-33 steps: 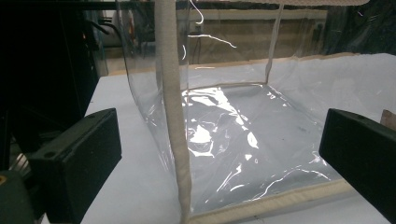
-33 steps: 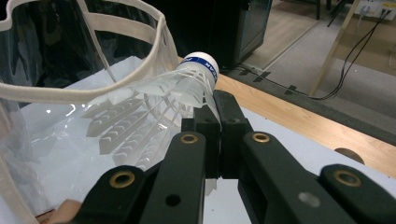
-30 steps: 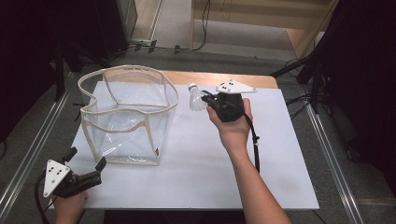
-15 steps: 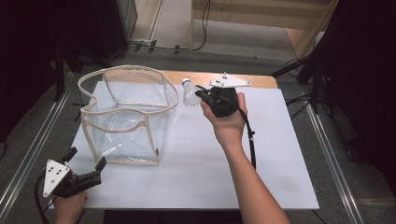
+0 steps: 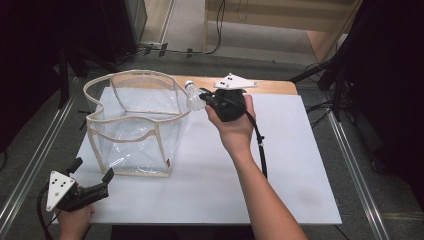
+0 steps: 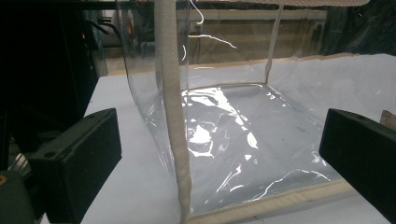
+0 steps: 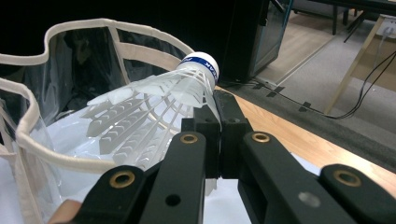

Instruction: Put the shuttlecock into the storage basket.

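We see the right gripper clamped on a white shuttlecock, its jaws pressed together on the skirt edge, as the right gripper view makes plain. The shuttlecock is held up off the counter, just beside the rim of the clear bag at its far right corner, cork end pointing up and away from the hand. Whether the feathers touch the bag's cream trim we cannot quite tell from the high view; they look very close. The bag stands open and upright on the left part of the white counter. Our left gripper sits low at the near left corner, jaws standing well apart with nothing between the pads, aimed at the bag's near bottom corner.
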{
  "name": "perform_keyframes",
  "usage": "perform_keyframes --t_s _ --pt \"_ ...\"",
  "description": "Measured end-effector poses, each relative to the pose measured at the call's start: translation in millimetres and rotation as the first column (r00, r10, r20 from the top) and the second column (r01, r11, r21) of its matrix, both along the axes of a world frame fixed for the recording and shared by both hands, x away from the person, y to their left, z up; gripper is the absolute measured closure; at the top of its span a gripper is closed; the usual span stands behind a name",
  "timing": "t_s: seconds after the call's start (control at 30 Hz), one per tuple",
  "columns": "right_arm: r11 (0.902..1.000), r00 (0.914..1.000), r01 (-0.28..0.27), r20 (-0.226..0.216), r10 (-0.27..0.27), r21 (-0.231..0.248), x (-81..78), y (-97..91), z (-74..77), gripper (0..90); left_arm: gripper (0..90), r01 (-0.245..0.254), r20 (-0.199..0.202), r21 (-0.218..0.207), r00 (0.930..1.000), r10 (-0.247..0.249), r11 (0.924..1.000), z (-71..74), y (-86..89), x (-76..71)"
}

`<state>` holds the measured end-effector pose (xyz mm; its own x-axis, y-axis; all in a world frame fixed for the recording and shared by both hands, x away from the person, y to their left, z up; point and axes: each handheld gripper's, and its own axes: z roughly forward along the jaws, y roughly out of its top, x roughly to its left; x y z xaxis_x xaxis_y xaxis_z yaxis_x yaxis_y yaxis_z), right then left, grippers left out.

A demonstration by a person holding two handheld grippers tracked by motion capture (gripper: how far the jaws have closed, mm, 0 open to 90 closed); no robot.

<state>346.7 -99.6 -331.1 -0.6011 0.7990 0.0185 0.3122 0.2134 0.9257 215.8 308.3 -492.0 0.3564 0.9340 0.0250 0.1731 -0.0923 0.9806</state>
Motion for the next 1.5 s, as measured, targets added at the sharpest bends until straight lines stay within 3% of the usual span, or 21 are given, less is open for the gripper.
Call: perform_keyframes --t_s 0.93,1.0,1.07,1.17,1.3,1.43,1.5 --pt "0.9994 0.9992 -0.033 -0.023 0.033 0.008 15.7 37.5 -7.4 86.2 0.0 0.000 0.002 0.004 1.0000 0.000 1.0000 -0.1 -0.5 0.2" --pt "0.9994 0.9992 -0.033 -0.024 0.033 0.004 16.1 38.6 -8.8 79.7 0.0 0.000 0.001 0.003 1.0000 0.000 1.0000 0.0 -0.4 0.1" --pt "0.9983 0.9985 -0.048 -0.023 0.049 0.033 16.2 37.8 -9.7 63.8 0.0 0.002 0.002 0.001 1.0000 -0.002 1.0000 -0.1 -0.4 0.1" --pt "0.9986 0.9988 -0.035 -0.033 0.037 0.040 16.5 35.5 -9.9 46.6 0.0 0.002 0.001 0.002 1.0000 -0.002 1.0000 0.0 -0.3 0.2" --pt "0.9981 0.9987 -0.041 -0.029 0.043 0.046 13.7 28.6 -11.0 32.7 0.0 0.000 0.000 0.002 1.0000 0.000 1.0000 -0.1 -0.5 0.3" --pt "0.9973 0.9989 -0.039 -0.022 0.041 0.062 10.5 23.2 -12.5 26.0 0.0 -0.001 -0.001 0.003 1.0000 0.001 1.0000 -0.1 -0.7 0.4" --pt "0.9964 0.9984 -0.050 -0.022 0.052 0.069 8.1 19.5 -14.3 16.0 0.0 -0.001 -0.001 0.003 1.0000 0.001 1.0000 -0.1 -0.8 0.5"
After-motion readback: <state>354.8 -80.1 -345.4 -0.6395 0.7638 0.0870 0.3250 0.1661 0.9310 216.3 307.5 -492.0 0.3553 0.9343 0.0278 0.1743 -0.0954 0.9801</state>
